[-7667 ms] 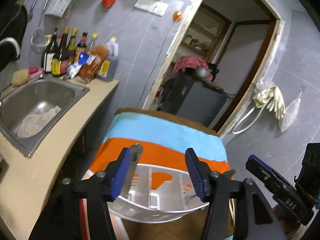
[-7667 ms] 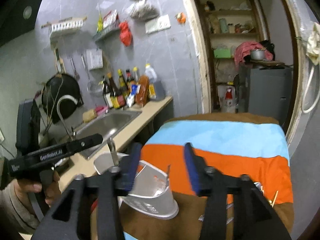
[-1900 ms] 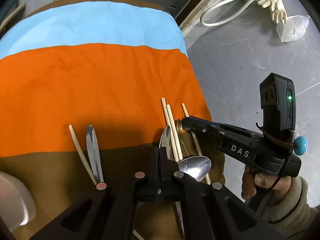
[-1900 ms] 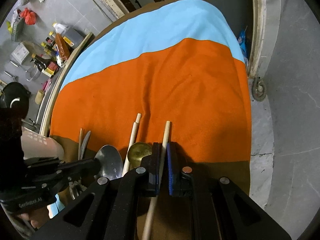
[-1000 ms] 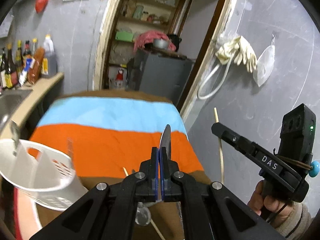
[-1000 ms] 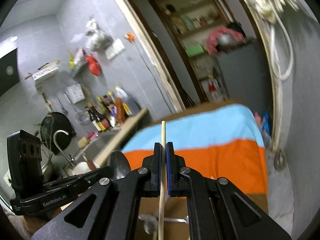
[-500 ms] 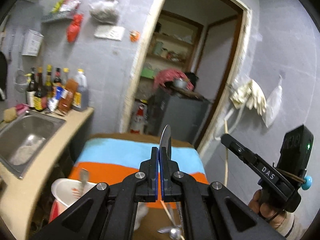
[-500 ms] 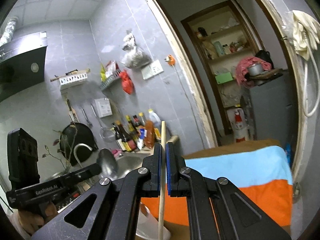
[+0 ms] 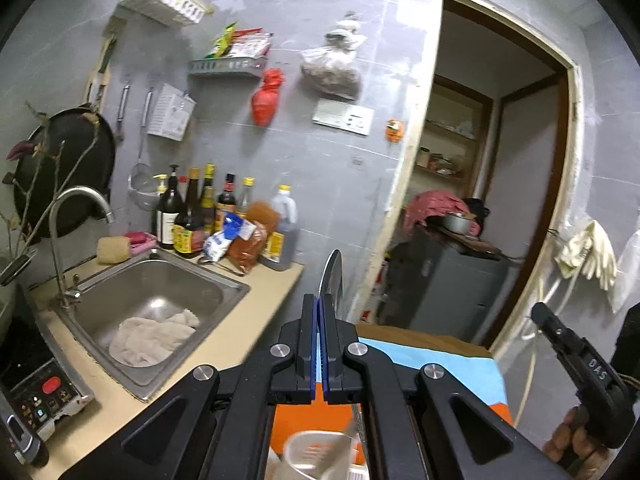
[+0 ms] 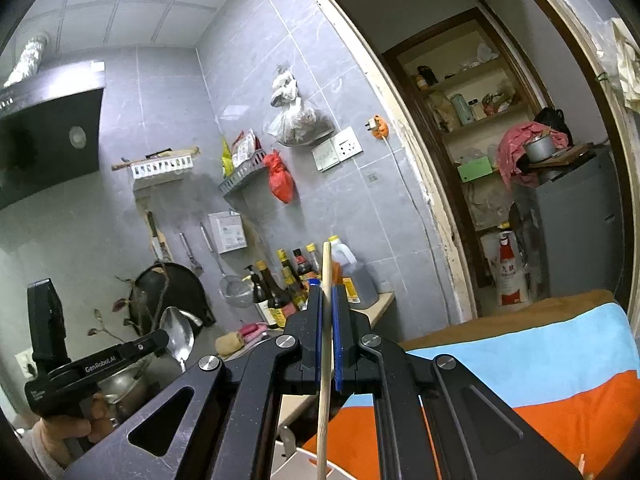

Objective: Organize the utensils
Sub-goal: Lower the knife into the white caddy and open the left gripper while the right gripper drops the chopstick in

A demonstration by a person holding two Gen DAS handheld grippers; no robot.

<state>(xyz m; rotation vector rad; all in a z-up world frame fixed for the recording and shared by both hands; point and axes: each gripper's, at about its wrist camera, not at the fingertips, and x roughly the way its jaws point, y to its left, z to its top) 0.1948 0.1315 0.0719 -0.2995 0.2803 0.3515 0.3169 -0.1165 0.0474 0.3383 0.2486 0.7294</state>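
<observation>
**Spoon and chopstick lifted, neither yet in the caddy**

Left wrist view: the left gripper has its fingers clamped on a spoon, bowl up, above the white caddy that sits on the striped cloth. A blurred utensil already seems to stand inside.

Right wrist view: the right gripper pinches a chopstick upright, its lower end over the caddy rim. Only here does the spoon's bowl show broadside. Both drops look pending; I cannot tell what remains on the cloth.
</observation>
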